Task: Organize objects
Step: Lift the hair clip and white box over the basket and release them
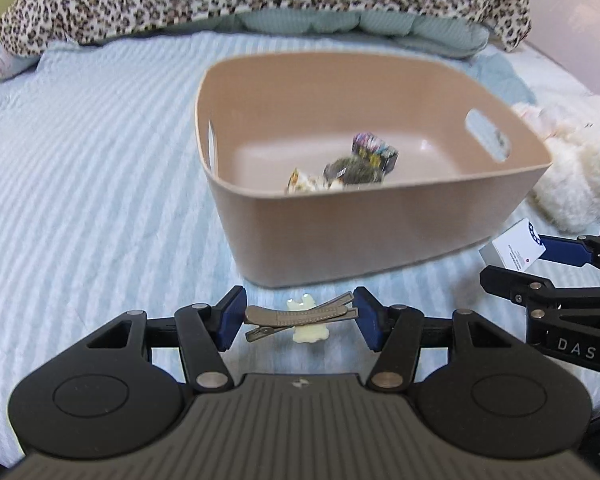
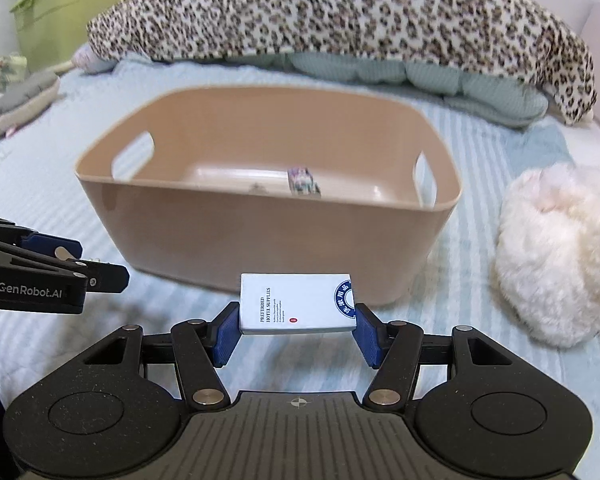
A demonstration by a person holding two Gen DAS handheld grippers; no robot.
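At the bottom centre of the left wrist view, the left gripper (image 1: 300, 318) has its blue pads (image 1: 232, 316) closed against the two ends of a grey metal hair clip (image 1: 296, 316), which lies crosswise between them with a small cream ornament (image 1: 310, 330) on it; whether the clip is lifted off the bedspread or resting on it cannot be told. In the right wrist view the right gripper (image 2: 296, 330) is clamped on a small white box (image 2: 296, 304) printed "PREFERRED HOTEL SUPPLIES" with a blue round seal at its right end — the box sits flat between the pads and near the front wall of the basket. That same box (image 1: 514, 250) shows at the right edge of the left view, held by the right gripper's (image 1: 540, 256) dark fingers. Just beyond both grippers, mid-frame, stands a tan plastic basket (image 1: 340, 236) with handle cut-outs in its side walls; inside it lie a few blurred small items (image 1: 352, 168) — one looks like a colourful printed packet (image 2: 302, 182). The basket rests on a pale blue striped bedspread (image 1: 100, 160). A fluffy white plush (image 2: 556, 256) lies to the right of the basket, and a leopard-print blanket (image 2: 340, 12) is heaped across the top of the frame over a pale green quilt (image 2: 420, 72). A green bin (image 2: 72, 4) stands at the upper left.
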